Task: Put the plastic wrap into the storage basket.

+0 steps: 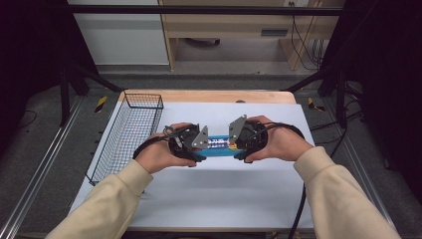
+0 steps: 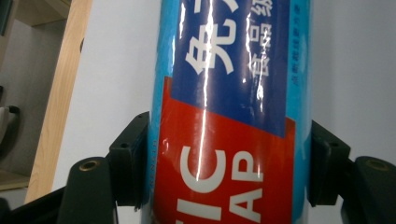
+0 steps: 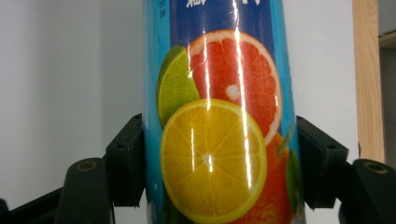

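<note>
Blue plastic-wrap roll (image 1: 217,147) clamped between both grippers, wire basket (image 1: 130,134) left

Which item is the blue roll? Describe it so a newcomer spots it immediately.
Start at the white table top with the black wire basket along its left edge. At the table's middle, the left gripper and right gripper each clamp one end of a glossy blue cylindrical roll. Its wrapper alone is colourful, printed with citrus slices and red-and-navy lettering.

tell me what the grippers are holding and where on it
Both hold one blue roll of plastic wrap: left gripper clamps its red-label end, right gripper its fruit-picture end.
</note>
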`<state>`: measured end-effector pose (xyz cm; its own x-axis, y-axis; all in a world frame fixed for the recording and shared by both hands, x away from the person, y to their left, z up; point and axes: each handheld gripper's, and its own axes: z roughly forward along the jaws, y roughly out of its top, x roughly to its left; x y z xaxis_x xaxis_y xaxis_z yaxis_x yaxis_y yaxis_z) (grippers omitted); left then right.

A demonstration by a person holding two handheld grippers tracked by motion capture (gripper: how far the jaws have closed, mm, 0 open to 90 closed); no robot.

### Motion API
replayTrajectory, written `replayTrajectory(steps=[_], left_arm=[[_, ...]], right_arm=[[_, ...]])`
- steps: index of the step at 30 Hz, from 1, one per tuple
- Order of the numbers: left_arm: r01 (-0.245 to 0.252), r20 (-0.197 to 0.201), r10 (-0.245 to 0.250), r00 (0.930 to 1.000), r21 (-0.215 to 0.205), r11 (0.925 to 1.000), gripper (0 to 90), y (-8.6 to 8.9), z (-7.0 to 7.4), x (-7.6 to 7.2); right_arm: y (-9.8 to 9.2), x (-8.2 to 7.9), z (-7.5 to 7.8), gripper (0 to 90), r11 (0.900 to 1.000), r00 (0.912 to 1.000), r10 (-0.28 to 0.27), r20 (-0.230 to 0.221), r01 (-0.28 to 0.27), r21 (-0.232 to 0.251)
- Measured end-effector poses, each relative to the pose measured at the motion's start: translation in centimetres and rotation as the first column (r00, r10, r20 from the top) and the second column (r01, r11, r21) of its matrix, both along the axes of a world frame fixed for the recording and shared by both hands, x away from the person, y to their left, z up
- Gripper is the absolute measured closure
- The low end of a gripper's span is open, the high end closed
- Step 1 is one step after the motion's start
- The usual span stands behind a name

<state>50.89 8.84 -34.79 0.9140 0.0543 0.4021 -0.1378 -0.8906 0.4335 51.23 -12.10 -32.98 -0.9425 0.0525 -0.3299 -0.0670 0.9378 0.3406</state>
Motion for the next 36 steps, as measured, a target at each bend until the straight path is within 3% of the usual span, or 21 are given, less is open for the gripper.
replayTrajectory(steps=[6,11,14,16,19,22,27,28,30,32,33,34,35,36], left_arm=[[-0.004,0.007,0.004,1.0,0.004,1.0,31.2,-0.1,0.0,-0.2],[-0.003,0.009,0.003,1.0,0.016,0.9999,31.2,-0.2,-0.3,-0.2],[-0.005,0.011,0.005,0.9999,0.015,0.9999,31.2,0.0,-0.5,-0.2],[-0.011,0.003,0.011,0.9999,0.006,0.9999,31.3,0.1,-0.6,-0.1],[-0.02,0.01,0.02,0.9998,0.001,0.9998,31.3,0.5,-0.7,-0.2],[-0.033,0.011,0.033,0.9994,-0.006,0.9994,31.3,1.0,-0.7,-0.4],[-0.073,0.014,0.074,0.9972,-0.027,0.9969,31.3,2.3,-0.1,-0.9],[-0.079,0.016,0.08,0.9967,-0.027,0.9965,31.3,2.5,0.0,-0.9],[-0.102,0.014,0.103,0.9946,-0.043,0.9938,31.4,3.2,0.3,-1.1],[-0.126,0.023,0.127,0.9917,-0.046,0.991,31.4,3.9,0.7,-1.3],[-0.136,0.019,0.138,0.9903,-0.051,0.9893,31.4,4.2,0.8,-1.4],[-0.148,0.023,0.149,0.9886,-0.057,0.9874,31.4,4.5,1.0,-1.6],[-0.16,0.02,0.162,0.9867,-0.058,0.9854,31.4,4.8,1.2,-1.7],[-0.168,0.027,0.17,0.9851,-0.049,0.9845,31.4,5.1,1.5,-1.8]], right_arm=[[0.0,-0.1,-0.1,30.5,1.0,0.9997,0.014,0.019,-0.014,-0.01],[-0.1,-0.4,0.3,10.5,1.0,0.9974,0.026,0.067,-0.027,0.008],[-1.1,-0.7,1.3,6.5,1.0,0.9945,0.011,0.104,-0.013,0.021],[-1.9,-1.4,1.9,6.7,0.999,0.985,-0.011,0.172,0.004,0.041],[-3.7,-2.6,2.9,6.0,0.991,0.9709,-0.085,0.224,0.058,0.121],[-5.6,-4.0,3.5,5.6,0.971,0.9471,-0.174,0.27,0.119,0.207],[-7.7,-6.9,3.2,5.3,0.919,0.9002,-0.32,0.295,0.22,0.326],[-8.3,-7.4,2.8,5.7,0.898,0.8784,-0.371,0.302,0.255,0.359],[-9.1,-7.9,2.1,6.1,0.87,0.8579,-0.427,0.287,0.303,0.389],[-10.0,-8.0,0.9,6.5,0.828,0.8241,-0.501,0.265,0.367,0.423],[-10.5,-7.9,0.0,6.6,0.799,0.8044,-0.544,0.24,0.408,0.442],[-10.7,-7.8,-0.6,6.7,0.78,0.7936,-0.567,0.222,0.43,0.454],[-10.9,-7.6,-1.3,7.3,0.758,0.7731,-0.598,0.211,0.46,0.463],[-10.9,-7.3,-2.1,7.4,0.735,0.7468,-0.632,0.206,0.494,0.465]])
